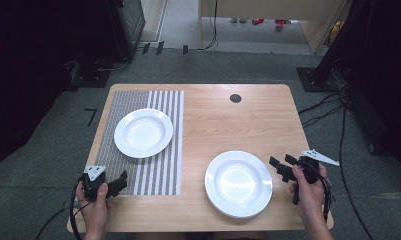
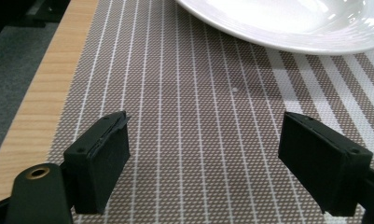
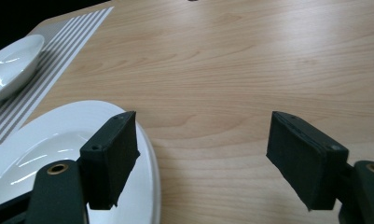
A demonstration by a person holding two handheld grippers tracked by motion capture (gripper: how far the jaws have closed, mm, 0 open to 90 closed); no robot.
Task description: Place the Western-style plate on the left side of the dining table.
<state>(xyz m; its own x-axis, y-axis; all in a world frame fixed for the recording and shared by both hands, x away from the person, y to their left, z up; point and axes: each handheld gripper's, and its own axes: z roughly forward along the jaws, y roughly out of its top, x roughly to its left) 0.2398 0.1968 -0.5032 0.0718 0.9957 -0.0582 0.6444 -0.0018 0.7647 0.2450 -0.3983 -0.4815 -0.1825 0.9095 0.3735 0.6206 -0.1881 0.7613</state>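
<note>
We see the right gripper (image 1: 280, 167) with jaws wide and empty, just right of the near plate (image 1: 238, 183); in the right gripper view its left jaw stands over that plate's rim (image 3: 149, 154). The left gripper (image 1: 119, 183), jaws also wide and empty, hovers over the striped placemat (image 1: 153, 170), well short of the far plate (image 1: 143, 132) on that mat. The left gripper view brings out the mat's woven mesh (image 2: 194, 130). From the high view, the wooden table (image 1: 228, 122) stands on grey carpet (image 1: 38, 155), with cables (image 1: 333, 107) to the plate's right.
</note>
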